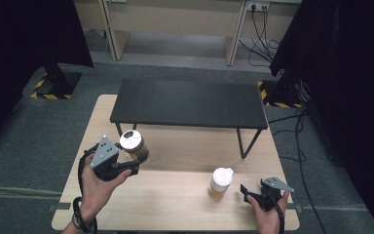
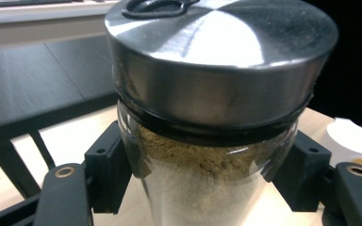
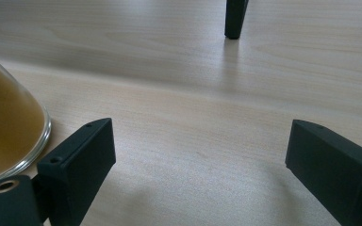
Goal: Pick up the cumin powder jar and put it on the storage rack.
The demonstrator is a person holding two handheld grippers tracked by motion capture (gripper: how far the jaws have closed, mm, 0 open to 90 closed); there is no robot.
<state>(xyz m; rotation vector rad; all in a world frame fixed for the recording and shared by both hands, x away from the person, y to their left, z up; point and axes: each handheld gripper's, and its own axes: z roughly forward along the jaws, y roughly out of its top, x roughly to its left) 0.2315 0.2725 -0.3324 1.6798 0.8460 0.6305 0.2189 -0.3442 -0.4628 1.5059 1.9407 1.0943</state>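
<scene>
Clearly, 2 jars and 2 grippers are seen on a light wooden table (image 1: 175, 204). A glass jar (image 1: 135, 146) with a steel lid (image 2: 219, 56) is clamped by the left gripper (image 1: 137, 163), with the 2 black pads (image 2: 108, 172) pressed against the glass on both sides, just below the lid's dark seal ring. Tan powder is seen inside the jar, filling it up to near the lid. In the left gripper view the jar is centred between the jaws and stands upright, the lid well above the pads. In the high view this jar is held near the table's left edge, in front of the left end of the black bench (image 1: 190, 103), and whether its base touches the wood cannot be told.

A second jar (image 1: 220, 183) with a white cap and amber contents is stood on the table toward the front right, apart from the first jar. The right gripper (image 1: 246, 193) is held low near the front right corner, its jaws spread wide with nothing between them; bare wood is seen in the gap. In the right gripper view this jar's glass wall (image 3: 9, 127) is found just outside the left pad (image 3: 78, 165), not between the jaws, and a bench leg (image 3: 234, 18) is seen beyond.
</scene>
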